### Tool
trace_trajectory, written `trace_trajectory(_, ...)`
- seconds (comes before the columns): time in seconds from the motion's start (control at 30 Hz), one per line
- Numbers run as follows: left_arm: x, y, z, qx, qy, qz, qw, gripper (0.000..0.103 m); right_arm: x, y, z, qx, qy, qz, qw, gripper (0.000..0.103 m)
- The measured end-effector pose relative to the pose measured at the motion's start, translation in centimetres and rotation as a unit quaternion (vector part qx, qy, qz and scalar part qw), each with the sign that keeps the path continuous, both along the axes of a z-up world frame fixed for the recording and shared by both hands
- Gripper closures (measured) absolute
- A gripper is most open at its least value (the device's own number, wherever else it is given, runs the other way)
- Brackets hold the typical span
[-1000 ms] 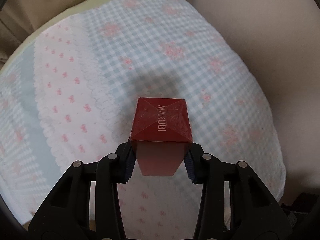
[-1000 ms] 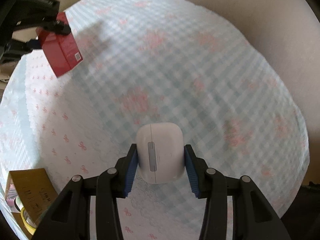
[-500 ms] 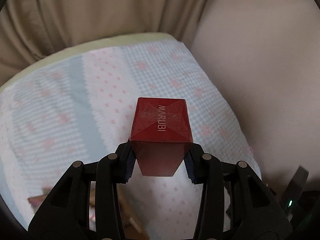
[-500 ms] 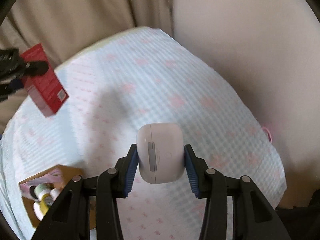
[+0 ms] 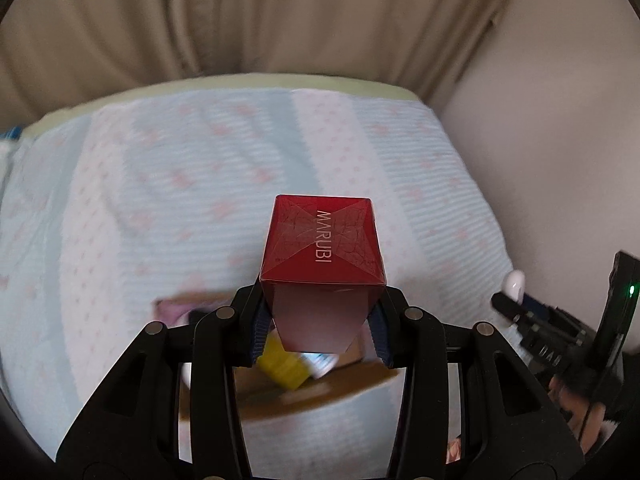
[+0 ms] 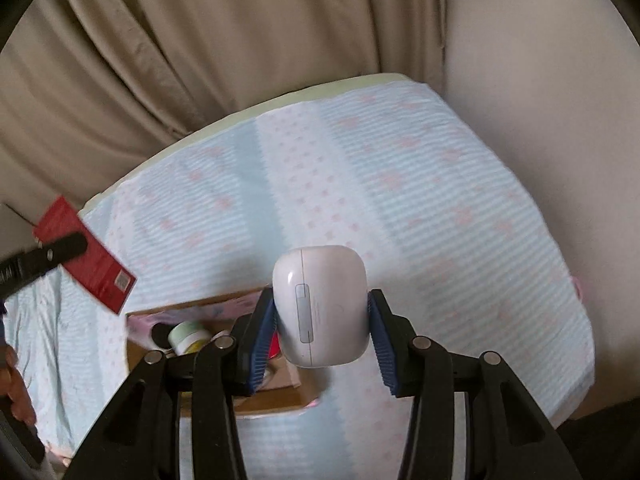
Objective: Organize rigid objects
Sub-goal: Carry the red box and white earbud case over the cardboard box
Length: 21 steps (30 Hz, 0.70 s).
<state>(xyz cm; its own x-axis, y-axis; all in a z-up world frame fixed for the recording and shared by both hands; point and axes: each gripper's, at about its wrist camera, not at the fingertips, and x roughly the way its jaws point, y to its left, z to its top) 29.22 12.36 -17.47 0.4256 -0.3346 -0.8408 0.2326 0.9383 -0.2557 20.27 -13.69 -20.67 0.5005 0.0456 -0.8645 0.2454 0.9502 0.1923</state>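
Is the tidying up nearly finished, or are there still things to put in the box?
Partly done. The open cardboard box on the bed already holds a few small things, such as a pale green-lidded jar. In hand: the left gripper is shut on a red MARUBI carton, and the right gripper is shut on a white rounded plastic case. Neither has gone into the box yet.
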Motion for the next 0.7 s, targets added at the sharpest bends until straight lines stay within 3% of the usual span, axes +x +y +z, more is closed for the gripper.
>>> trace_trajectory(0.13, -2.2, 5.9, -1.8, -0.001, 0.018, 0.018, 0.9997, 0.065, -0.6, 2.8, -1.9, 0.019, 0.011, -0.004, 1.000, 0.061)
trace_trajectory(0.3, -3.6, 8.8, -5.2, -0.005, 0.048, 0.020, 0.9986, 0.065, -1.0, 5.6, -4.3, 0.040, 0.033, -0.008, 0.999, 0.061)
trace_trajectory(0.7, -4.2, 6.7, -14.2, -0.004, 0.109, -0.017, 0.9939, 0.065, 0.1, 8.6, -12.0, 0.034, 0.104, 0.018, 0.994, 0.061)
